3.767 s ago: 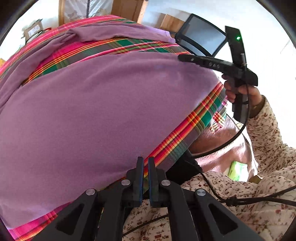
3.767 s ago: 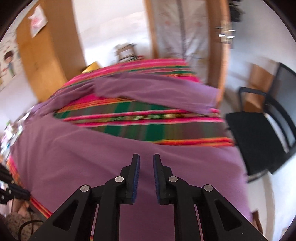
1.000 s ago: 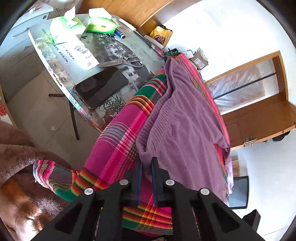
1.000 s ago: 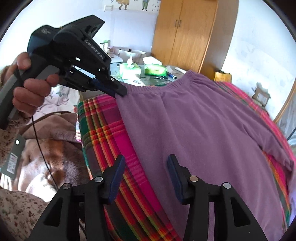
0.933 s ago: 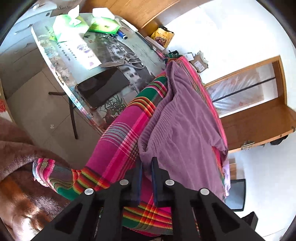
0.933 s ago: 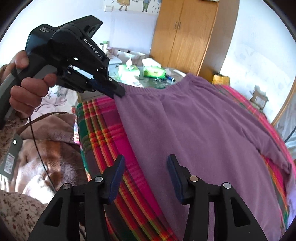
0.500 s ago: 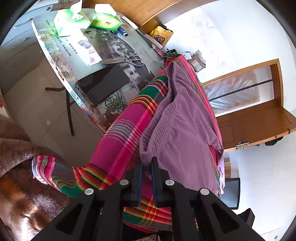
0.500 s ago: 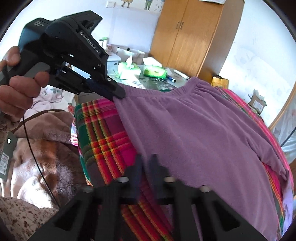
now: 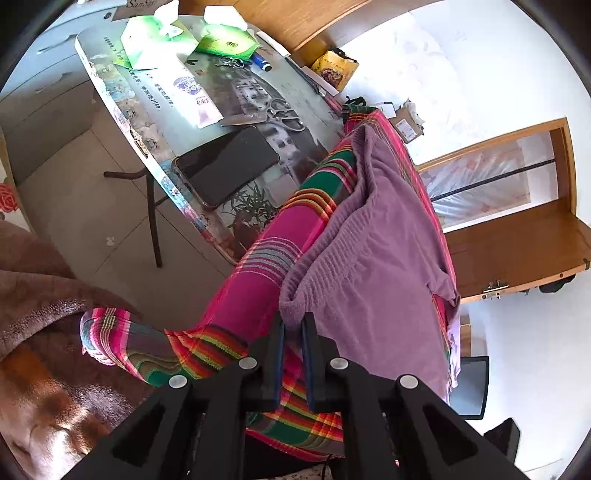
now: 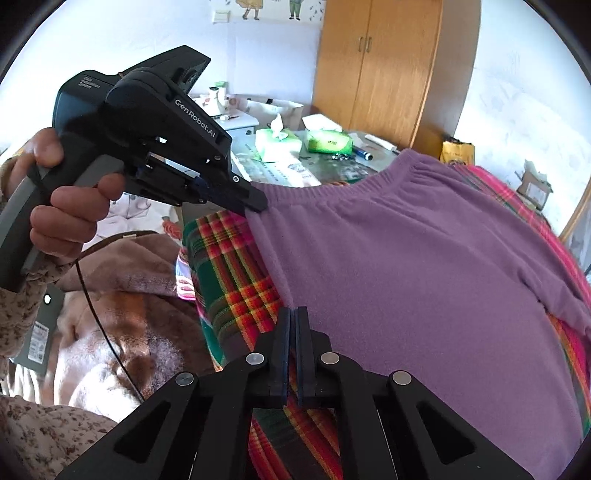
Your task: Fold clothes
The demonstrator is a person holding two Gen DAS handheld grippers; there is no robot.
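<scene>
Both my claws tilt downward: my left gripper [image 9: 292, 325] pinches the one purple knit sweater [image 10: 424, 266] at its hem corner; my right gripper [image 10: 292, 314] has just closed on its side edge.

One purple garment [image 10: 424, 266], one plaid blanket [image 9: 266, 266], two tissue packs [image 10: 275, 146], one phone [image 9: 227, 166].

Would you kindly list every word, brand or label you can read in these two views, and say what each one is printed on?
"GenRobot.AI": on the side of the left gripper, right wrist view.
"SanS...": cut off, on a white box at the table's far end.
Smaller print on the gripper's housing, the tissue packs and the table's leaflet: too small to read.
</scene>
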